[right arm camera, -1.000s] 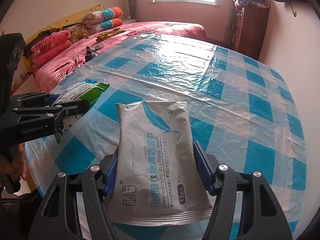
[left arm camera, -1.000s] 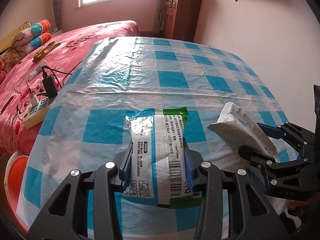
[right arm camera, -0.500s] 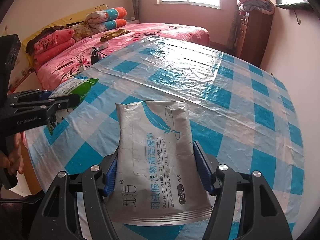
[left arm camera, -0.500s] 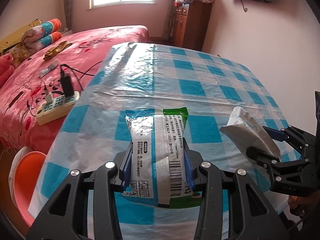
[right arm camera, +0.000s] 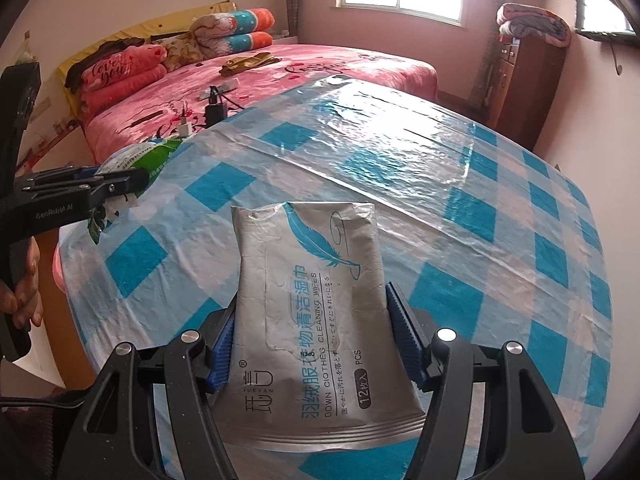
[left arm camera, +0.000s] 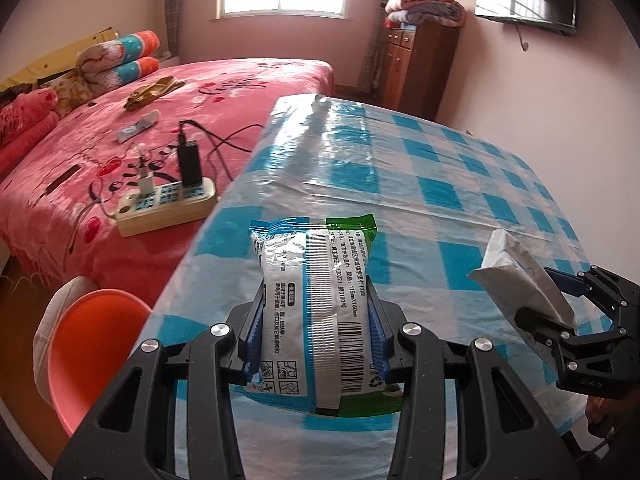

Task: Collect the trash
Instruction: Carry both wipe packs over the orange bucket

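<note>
While both packs hang over the tabletop (left arm camera: 440, 184) with its blue and white checked cover, lots of other things sit close by. A pink bed (left arm camera: 132, 136) is on the left side, with a power strip (left arm camera: 164, 204) and a black charger (left arm camera: 188, 160) on it. An orange chair (left arm camera: 88, 344) stands by the tabletop edge. A wooden cabinet (left arm camera: 416, 64) is at the back wall.

The left gripper (left arm camera: 316, 336) points down at a slant, and its jaws squeeze the green and white pack (left arm camera: 316, 300). The right gripper (right arm camera: 310, 340) tips down too. Its jaws pinch the silver wipes pack (right arm camera: 312, 304). A hand (right arm camera: 24, 292) grips the left tool's handle.
</note>
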The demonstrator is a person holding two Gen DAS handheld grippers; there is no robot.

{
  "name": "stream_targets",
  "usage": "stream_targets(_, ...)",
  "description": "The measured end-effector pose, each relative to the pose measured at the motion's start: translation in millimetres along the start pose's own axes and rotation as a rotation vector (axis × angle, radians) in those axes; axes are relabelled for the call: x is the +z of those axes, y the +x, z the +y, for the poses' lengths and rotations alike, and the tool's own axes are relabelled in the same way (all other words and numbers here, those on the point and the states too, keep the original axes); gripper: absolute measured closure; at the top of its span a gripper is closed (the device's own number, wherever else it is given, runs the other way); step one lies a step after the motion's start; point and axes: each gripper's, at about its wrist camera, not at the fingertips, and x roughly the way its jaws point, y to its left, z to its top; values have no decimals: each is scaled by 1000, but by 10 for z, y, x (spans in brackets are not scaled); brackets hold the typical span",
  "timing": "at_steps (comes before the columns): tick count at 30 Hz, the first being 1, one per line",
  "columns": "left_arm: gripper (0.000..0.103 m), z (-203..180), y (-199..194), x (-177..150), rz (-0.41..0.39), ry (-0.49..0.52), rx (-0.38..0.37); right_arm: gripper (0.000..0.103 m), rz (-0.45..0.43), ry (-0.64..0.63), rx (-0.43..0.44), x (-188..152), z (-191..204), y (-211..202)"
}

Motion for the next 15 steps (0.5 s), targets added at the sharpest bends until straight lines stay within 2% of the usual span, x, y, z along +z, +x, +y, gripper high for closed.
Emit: stream_targets(15,59,511,-100,-47,-15,-65,60,37,22,-80,54,203,412,170)
